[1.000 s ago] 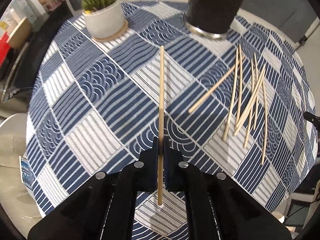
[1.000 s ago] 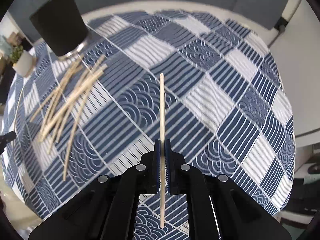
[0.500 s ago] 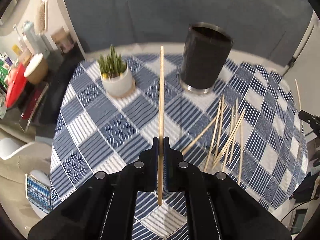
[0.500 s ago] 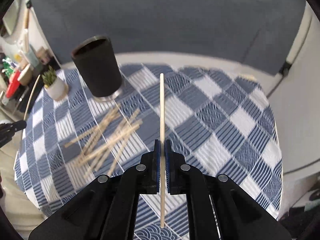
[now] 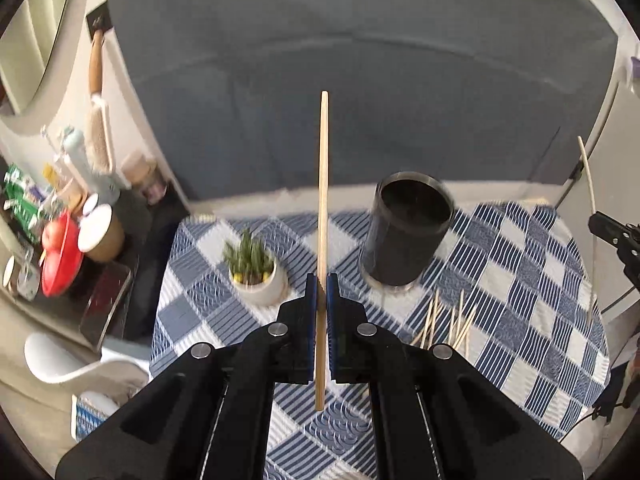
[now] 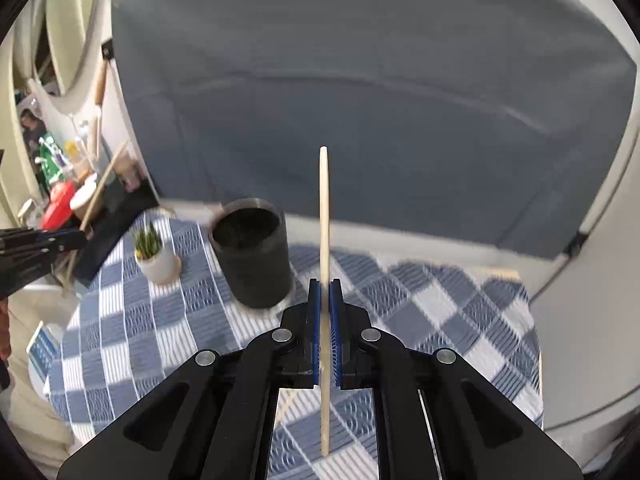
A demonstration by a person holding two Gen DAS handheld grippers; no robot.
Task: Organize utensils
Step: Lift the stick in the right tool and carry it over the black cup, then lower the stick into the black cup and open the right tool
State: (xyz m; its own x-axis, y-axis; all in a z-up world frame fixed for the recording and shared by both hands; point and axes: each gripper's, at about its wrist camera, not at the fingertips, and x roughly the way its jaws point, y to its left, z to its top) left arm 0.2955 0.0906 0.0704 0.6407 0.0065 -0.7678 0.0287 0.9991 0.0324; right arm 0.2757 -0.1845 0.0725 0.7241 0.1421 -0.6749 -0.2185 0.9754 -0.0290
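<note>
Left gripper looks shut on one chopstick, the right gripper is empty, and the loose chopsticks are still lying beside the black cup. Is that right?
Not quite: the right gripper is not empty. The right wrist view shows it shut on a chopstick of its own. The rest holds: the left gripper is shut on one chopstick, and the loose chopsticks lie on the cloth beside the black cup.

Upright chopstick beside black holder
</note>
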